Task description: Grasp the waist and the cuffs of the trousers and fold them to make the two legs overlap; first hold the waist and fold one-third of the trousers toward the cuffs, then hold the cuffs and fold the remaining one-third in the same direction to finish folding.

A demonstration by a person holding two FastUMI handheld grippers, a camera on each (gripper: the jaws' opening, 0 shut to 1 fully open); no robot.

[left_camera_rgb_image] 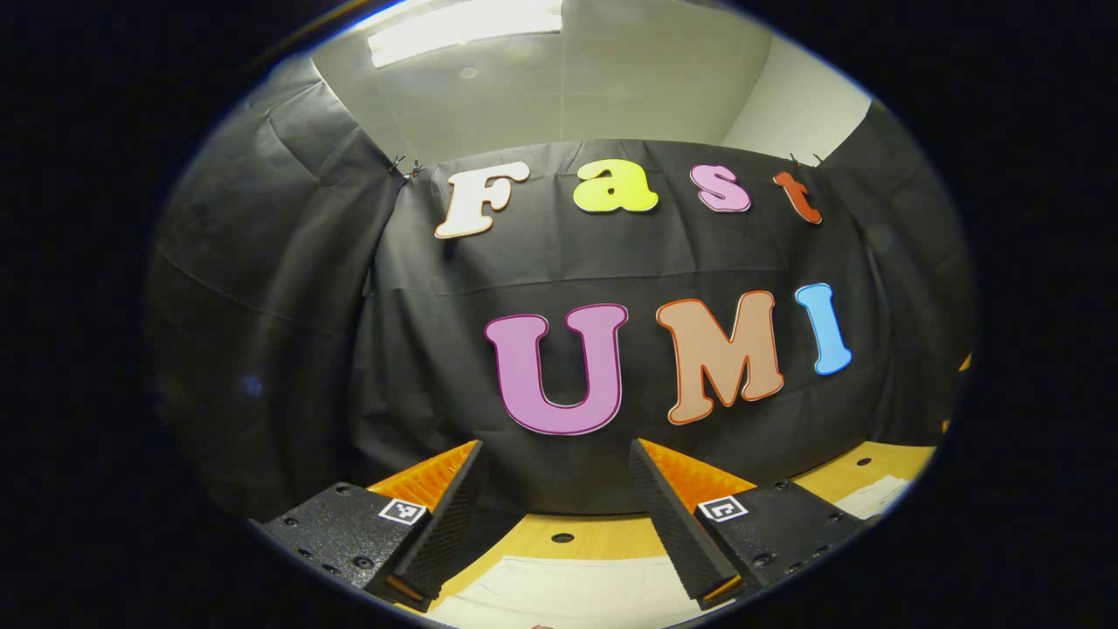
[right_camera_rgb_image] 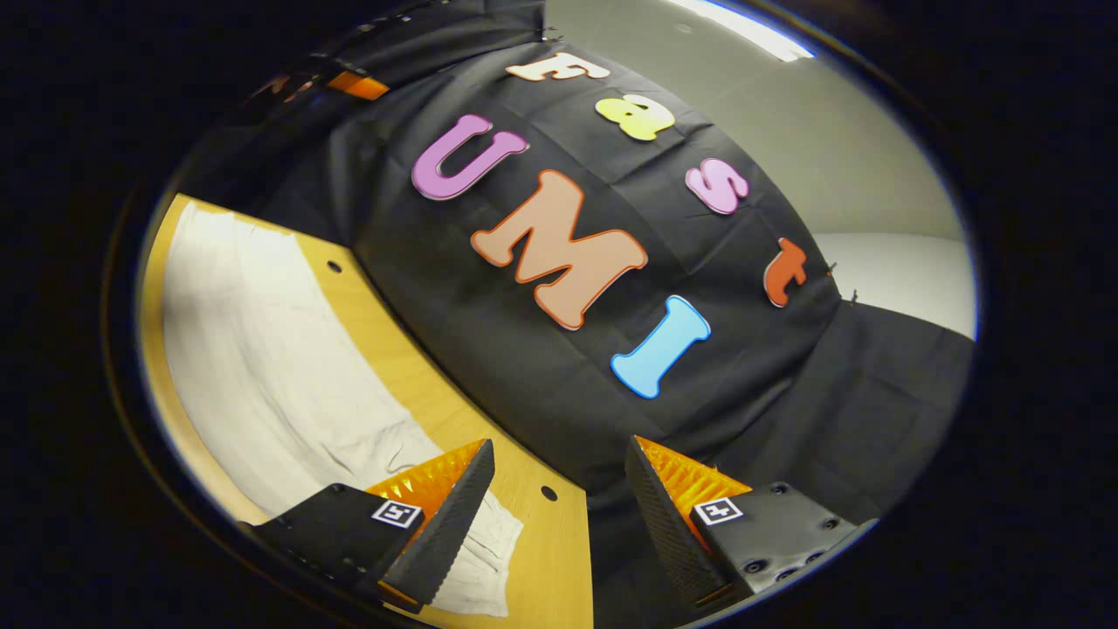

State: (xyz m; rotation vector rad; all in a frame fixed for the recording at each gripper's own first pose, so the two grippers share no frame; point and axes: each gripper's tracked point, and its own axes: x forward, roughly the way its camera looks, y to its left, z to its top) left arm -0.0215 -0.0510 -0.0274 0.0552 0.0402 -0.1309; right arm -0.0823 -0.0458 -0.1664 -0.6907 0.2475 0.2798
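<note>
In the left gripper view, the left tool point(left_camera_rgb_image: 555, 489) is released, its jaws spread and holding nothing, aimed level at the booth wall. The pale trousers point(left_camera_rgb_image: 568, 590) lie flat on the wooden desk point(left_camera_rgb_image: 594, 537), below and just ahead of this tool. In the right gripper view, the right tool point(right_camera_rgb_image: 559, 498) is likewise released and tilted; the trousers point(right_camera_rgb_image: 262, 367) stretch lengthwise to its left across the desk point(right_camera_rgb_image: 410, 384), one end beneath its left finger. Both tools likely must drop onto the cloth.

Both views face booth wall; share table point(left_camera_rgb_image: 594, 535).
</note>
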